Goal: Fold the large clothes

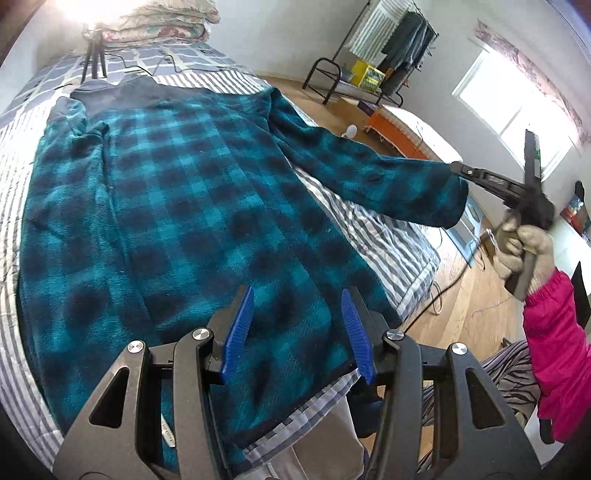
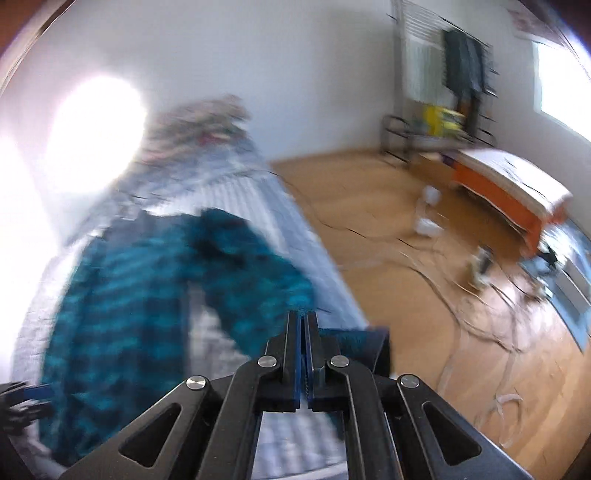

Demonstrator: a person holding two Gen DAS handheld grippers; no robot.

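Note:
A large teal and black plaid fleece jacket [image 1: 177, 192] lies spread on the bed, collar at the far end. My left gripper [image 1: 297, 321] is open and empty, held just above the jacket's near hem. My right gripper [image 2: 304, 321] is shut on the cuff of the jacket's right sleeve [image 2: 258, 291] and holds it lifted off the bed's right side. In the left wrist view that sleeve [image 1: 369, 170] stretches out to the right gripper [image 1: 458, 170]. The right wrist view is blurred by motion.
The bed has a grey-and-white striped cover [image 1: 373, 229] with folded quilts [image 1: 162, 22] and a tripod [image 1: 94, 55] at its far end. The wooden floor [image 2: 388, 280] to the right carries cables, an orange bench [image 2: 509, 195] and a clothes rack [image 1: 388, 40].

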